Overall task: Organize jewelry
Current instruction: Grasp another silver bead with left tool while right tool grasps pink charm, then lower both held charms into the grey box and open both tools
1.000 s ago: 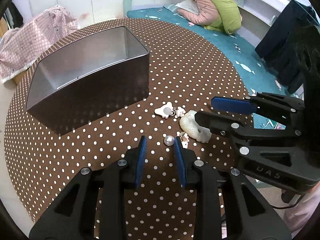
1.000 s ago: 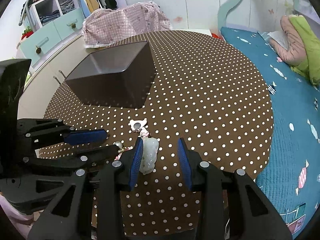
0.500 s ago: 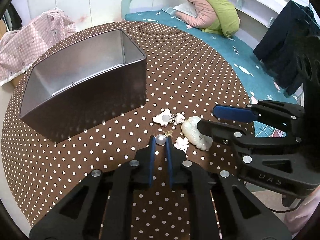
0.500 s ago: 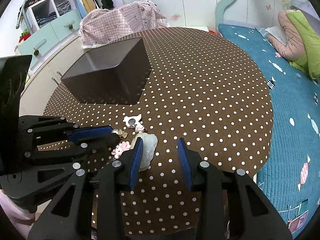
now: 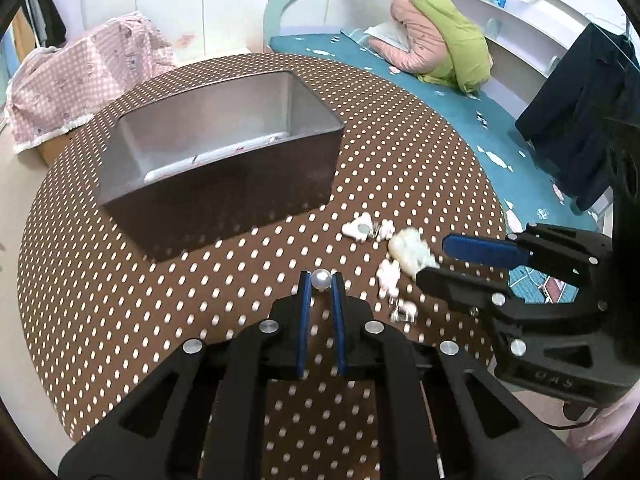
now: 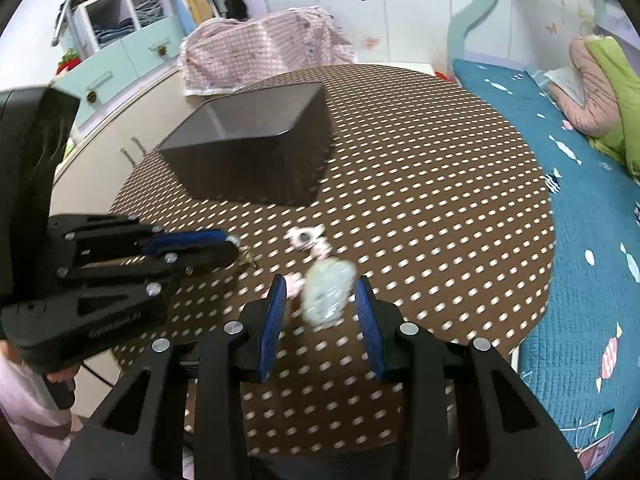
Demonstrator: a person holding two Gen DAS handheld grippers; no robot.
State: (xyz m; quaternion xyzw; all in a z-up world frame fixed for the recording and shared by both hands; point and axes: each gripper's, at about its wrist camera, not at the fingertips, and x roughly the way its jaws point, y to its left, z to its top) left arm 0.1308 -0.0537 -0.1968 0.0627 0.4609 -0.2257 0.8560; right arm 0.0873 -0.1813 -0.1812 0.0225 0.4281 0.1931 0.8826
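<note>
The left gripper (image 5: 321, 280) is pinching a pearl (image 5: 321, 279) between its blue fingertips, jaws nearly together, above the table (image 5: 400, 152) a little in from its near edge. Whether the pearl is clear of the cloth I cannot tell.

The right gripper (image 6: 320, 304) is standing wide open — its fingers are flanking a pale jade pendant (image 6: 327, 292) that is lying on the table near the near edge; in the right wrist view the pendant is sitting between the pads without clearly touching either. The view is blurred, so contact is uncertain.

Just beyond the pendant, a white charm (image 5: 357, 229) with a round centre is lying toward the middle of the table, and small pink pieces (image 5: 389, 272) are lying beside the pendant on its left.

The tin (image 5: 224, 160) is sitting open on the far left part of the table — a thin pale stick-like item (image 5: 216, 155) is lying along its floor. It is standing well apart from the loose jewelry.
</note>
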